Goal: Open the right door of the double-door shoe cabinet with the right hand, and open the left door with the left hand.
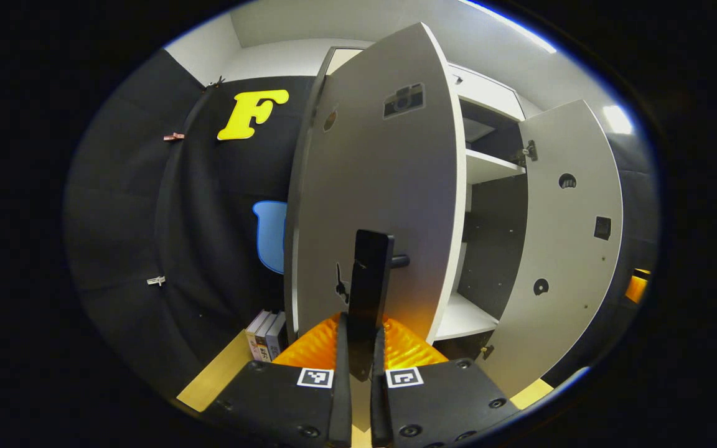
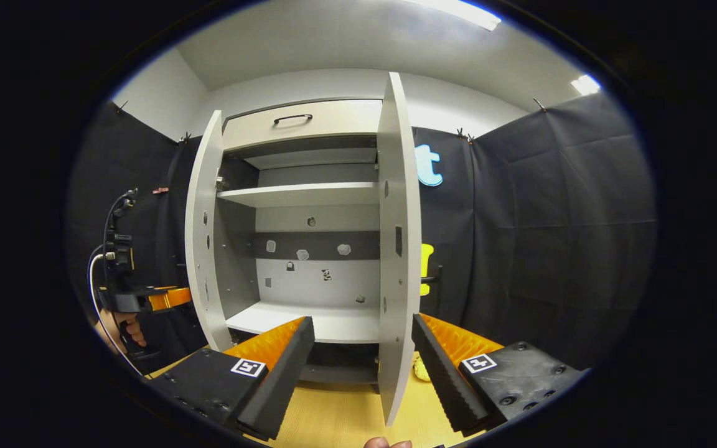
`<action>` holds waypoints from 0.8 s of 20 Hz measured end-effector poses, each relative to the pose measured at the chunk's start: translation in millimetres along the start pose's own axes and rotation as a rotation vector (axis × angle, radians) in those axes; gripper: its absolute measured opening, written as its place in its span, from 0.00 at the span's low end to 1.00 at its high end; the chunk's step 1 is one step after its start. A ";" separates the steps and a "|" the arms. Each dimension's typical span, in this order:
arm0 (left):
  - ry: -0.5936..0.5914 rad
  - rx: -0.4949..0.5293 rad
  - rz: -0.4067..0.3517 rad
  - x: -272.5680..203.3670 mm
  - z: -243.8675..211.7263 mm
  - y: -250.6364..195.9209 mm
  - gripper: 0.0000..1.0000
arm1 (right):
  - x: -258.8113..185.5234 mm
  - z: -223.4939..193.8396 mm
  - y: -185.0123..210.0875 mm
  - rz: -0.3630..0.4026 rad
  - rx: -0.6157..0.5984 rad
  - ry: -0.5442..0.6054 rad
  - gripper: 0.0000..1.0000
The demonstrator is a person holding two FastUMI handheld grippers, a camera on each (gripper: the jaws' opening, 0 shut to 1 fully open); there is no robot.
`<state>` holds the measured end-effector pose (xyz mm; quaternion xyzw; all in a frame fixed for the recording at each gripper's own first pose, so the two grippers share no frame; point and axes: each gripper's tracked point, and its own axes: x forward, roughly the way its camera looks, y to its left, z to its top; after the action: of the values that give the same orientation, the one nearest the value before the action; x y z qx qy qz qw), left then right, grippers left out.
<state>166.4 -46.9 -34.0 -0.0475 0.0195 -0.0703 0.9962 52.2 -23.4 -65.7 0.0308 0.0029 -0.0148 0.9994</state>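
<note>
While both doors of the shoe cabinet (image 2: 309, 205) stand swung out, the left claw (image 1: 358, 348) is closed narrow on the dark handle (image 1: 371, 280) of the left door (image 1: 383, 186), with both fingers pressing on the handle from its 2 sides in the left gripper view. In the same view the right door (image 1: 573, 236) stands open farther off, and between the 2 doors the white shelves (image 1: 489, 167) of the cabinet are seen. Some books (image 1: 266, 336) stand on the bench (image 1: 215, 373) just beside the lower edge of the left door. In the right gripper view the right claw (image 2: 361, 367) is wide open and holds nothing; the edge of the right door (image 2: 399, 249) stands between its 2 fingers, and I cannot tell if either finger touches it. The cabinet stands on the far part of the bench (image 2: 333, 417), with a drawer (image 2: 299, 124) on top. The left claw (image 2: 159, 300) with the hand (image 2: 125, 326) holding it is seen at the left door (image 2: 203, 236).
</note>
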 end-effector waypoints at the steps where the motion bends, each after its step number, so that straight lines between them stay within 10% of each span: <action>1: 0.005 0.001 0.003 -1.1 -0.2 2.0 0.16 | 2.2 0.6 0.6 0.002 0.002 -0.001 0.98; 16: 0.005 -0.012 -0.030 -6.3 2.4 22.8 0.16 | 4.6 -4.6 24.7 0.044 -0.011 0.010 0.98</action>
<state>163.5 -23.3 -33.6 -0.0537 0.0216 -0.0854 0.9947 57.6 1.4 -68.9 0.0253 0.0073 0.0074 0.9996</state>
